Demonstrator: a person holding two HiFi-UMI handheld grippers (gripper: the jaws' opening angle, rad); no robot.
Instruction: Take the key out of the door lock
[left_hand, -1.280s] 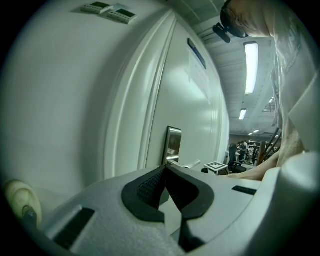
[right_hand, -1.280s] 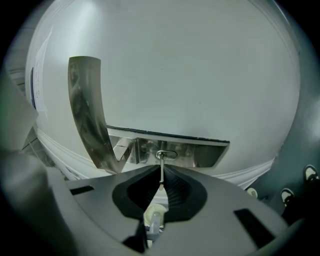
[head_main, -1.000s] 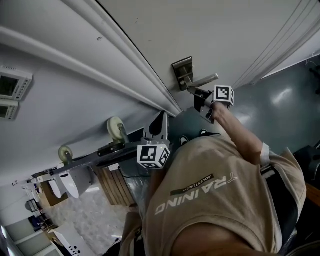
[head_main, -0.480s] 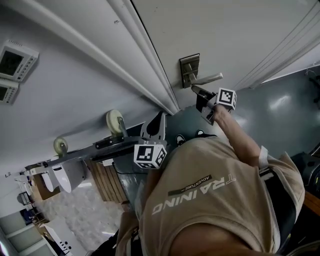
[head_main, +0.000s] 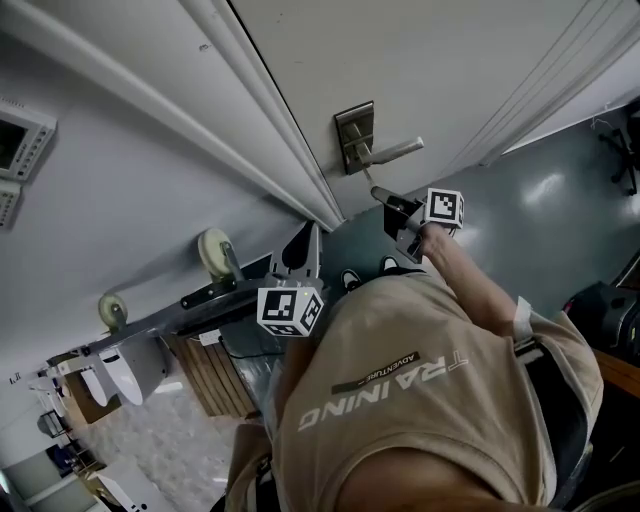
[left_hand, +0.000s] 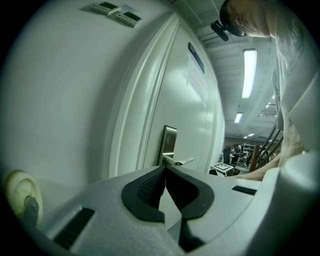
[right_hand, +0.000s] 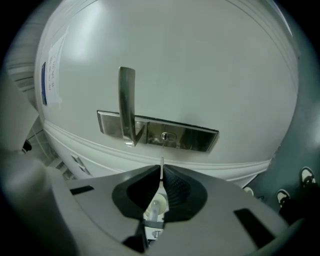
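Clamped in the right claw (head_main: 380, 194), lower centre of the right gripper view: the key (right_hand: 161, 166), thin blade poking up past the tips, out of the lock (right_hand: 168, 136) and just below it. Upper left of that, upright handle (right_hand: 127, 102). Pressed together on nothing at head view's centre: the left claw (head_main: 308, 232), apart from the door (head_main: 420, 60)

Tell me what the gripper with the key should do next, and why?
Probably draw the right gripper straight back from the door a little. Its jaws are shut on the key, whose thin blade already seems clear of the keyhole in the lock plate, so nothing is left to pull out.
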